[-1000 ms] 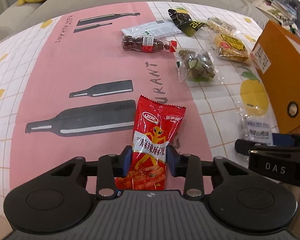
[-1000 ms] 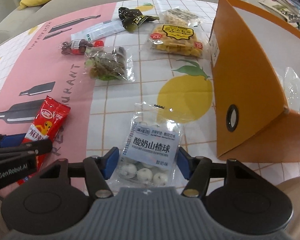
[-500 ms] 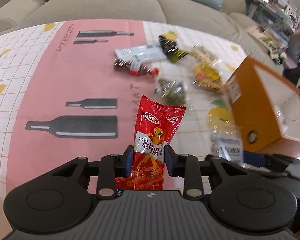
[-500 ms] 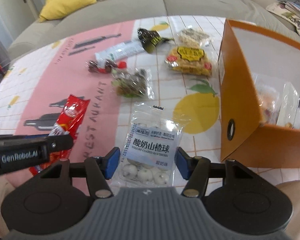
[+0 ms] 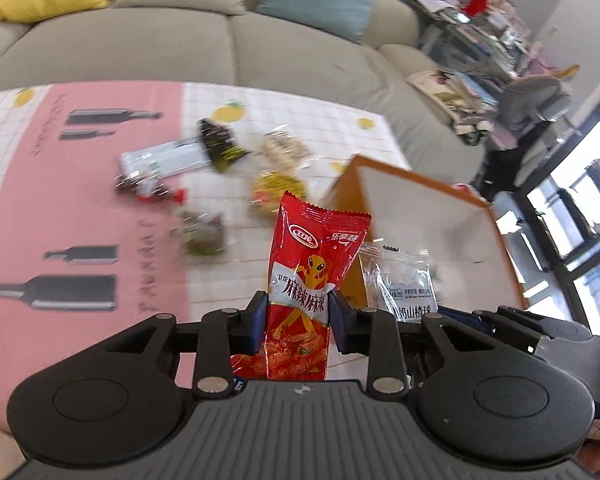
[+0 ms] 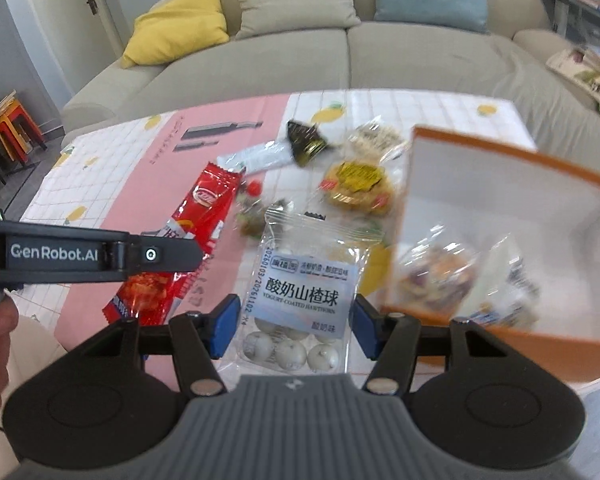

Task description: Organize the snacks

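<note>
Left gripper point(image 5: 296, 316) clamped on red spicy-strip packet point(image 5: 312, 264); right gripper point(image 6: 292, 326) pinching clear bag of yogurt-coated hawthorn balls point(image 6: 304, 284). Both packets are off the bench point(image 6: 112, 152), beside the orange box point(image 6: 500, 248). Step in hand, as I read it: drop into the box. Clear the near wall first, release one at a time, avoid gripper collision.
</note>
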`<state>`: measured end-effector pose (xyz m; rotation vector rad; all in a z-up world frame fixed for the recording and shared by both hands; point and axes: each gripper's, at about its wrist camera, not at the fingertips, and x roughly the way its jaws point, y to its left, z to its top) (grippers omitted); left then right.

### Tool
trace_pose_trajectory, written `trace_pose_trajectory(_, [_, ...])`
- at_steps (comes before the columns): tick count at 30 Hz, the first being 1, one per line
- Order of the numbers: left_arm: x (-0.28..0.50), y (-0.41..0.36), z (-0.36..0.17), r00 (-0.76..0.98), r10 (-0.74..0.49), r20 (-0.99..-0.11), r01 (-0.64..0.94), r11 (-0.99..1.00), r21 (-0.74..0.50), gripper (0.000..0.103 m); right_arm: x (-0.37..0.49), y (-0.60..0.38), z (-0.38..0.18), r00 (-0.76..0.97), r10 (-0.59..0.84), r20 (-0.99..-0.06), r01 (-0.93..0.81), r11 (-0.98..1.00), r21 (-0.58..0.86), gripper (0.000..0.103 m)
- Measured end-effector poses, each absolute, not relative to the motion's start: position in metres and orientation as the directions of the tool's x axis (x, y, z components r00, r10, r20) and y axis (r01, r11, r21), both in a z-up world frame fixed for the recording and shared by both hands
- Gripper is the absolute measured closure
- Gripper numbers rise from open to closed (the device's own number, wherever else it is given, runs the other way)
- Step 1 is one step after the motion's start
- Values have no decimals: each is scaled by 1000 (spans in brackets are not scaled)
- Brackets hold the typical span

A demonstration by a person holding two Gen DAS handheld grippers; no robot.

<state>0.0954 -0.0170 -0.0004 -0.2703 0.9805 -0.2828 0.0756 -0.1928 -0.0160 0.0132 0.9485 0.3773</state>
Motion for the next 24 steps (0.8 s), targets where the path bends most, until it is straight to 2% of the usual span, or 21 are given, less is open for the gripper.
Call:
trace_pose_trajectory(12, [138, -116, 33, 493, -472, -731, 283, 881, -378, 67, 91, -296, 38, 589, 216, -779, -222, 970, 101, 45])
trace_pose_trajectory(19, [167, -162, 22, 433, -497, -752, 341, 862, -374, 67, 109, -329, 35, 579, 162, -799, -192, 980, 60, 45])
trace_pose_trajectory(24, [194, -179, -1, 372, -502, -781, 325, 858, -398, 67, 130, -341, 21, 547, 134, -826, -191, 981, 33, 45])
